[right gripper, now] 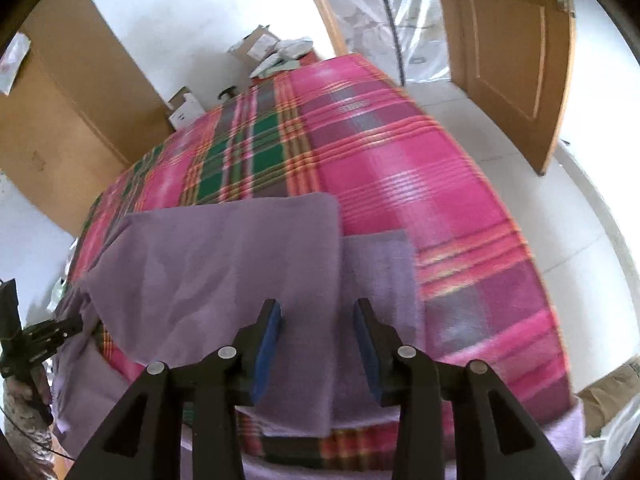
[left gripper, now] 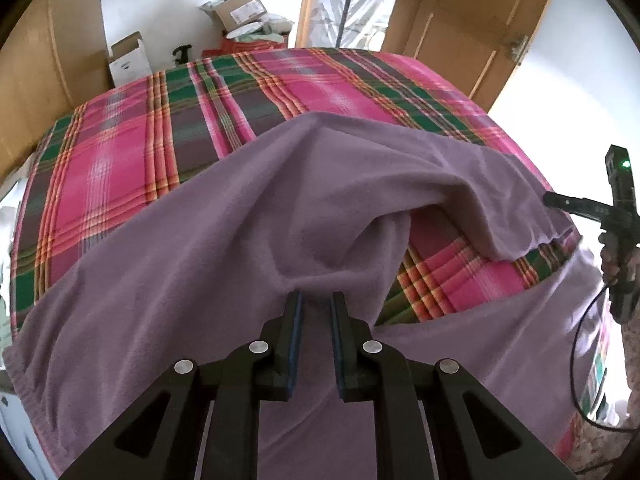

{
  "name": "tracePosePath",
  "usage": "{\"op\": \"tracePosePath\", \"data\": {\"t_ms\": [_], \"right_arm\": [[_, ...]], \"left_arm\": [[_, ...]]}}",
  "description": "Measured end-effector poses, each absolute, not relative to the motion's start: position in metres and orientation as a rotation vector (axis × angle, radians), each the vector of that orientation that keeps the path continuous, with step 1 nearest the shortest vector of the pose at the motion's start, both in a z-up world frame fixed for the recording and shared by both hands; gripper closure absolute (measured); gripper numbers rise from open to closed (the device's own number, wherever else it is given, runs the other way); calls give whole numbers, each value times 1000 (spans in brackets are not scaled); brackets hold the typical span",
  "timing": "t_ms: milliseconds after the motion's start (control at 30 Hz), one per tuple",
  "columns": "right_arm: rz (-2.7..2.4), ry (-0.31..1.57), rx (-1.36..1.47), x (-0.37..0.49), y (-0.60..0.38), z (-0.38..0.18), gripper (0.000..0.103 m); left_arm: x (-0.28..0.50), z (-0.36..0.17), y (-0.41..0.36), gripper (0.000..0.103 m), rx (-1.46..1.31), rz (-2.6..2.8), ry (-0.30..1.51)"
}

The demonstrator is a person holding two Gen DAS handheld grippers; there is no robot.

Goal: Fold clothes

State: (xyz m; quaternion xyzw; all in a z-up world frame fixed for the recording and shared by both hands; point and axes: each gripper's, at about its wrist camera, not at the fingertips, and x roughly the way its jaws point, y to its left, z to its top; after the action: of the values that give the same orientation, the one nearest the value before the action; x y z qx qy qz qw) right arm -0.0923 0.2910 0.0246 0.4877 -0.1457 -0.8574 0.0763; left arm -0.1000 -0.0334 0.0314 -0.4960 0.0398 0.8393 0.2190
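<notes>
A purple fleece garment (left gripper: 240,220) lies across the near half of a bed covered with a pink and green plaid bedspread (left gripper: 120,152). My left gripper (left gripper: 316,300) is shut on a bunched pinch of the purple cloth, and creases radiate from its tips. A lifted fold hangs over the plaid to the right. In the right wrist view the garment (right gripper: 224,264) shows a folded layer with a straight edge. My right gripper (right gripper: 318,312) hovers open above it, nothing between its blue pads. Each gripper shows in the other's view: the right gripper (left gripper: 560,201) at the cloth's edge, the left gripper (right gripper: 68,326) at far left.
Cardboard boxes (left gripper: 240,10) and a white box (left gripper: 130,60) stand beyond the bed's far end. A wooden door (right gripper: 516,60) hangs open at the right, with pale floor (right gripper: 580,240) beside the bed. A brown wooden panel (left gripper: 40,80) stands at left.
</notes>
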Motion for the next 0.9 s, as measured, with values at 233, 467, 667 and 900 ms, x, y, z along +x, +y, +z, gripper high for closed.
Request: {"op": "tracePosePath", "data": {"t_ms": [233, 467, 667, 900], "right_arm": [[-2629, -318, 1383, -107, 271, 33, 96], [-2832, -199, 1248, -140, 275, 69, 96], [-2872, -242, 1260, -185, 282, 72, 96], [-2905, -214, 1272, -221, 270, 67, 96]], "left_arm": [[-107, 29, -24, 89, -1379, 2332, 125], [-110, 30, -24, 89, -1378, 2310, 93], [-105, 29, -10, 89, -1354, 2268, 168], [-93, 31, 6, 78, -1306, 2230, 274]]}}
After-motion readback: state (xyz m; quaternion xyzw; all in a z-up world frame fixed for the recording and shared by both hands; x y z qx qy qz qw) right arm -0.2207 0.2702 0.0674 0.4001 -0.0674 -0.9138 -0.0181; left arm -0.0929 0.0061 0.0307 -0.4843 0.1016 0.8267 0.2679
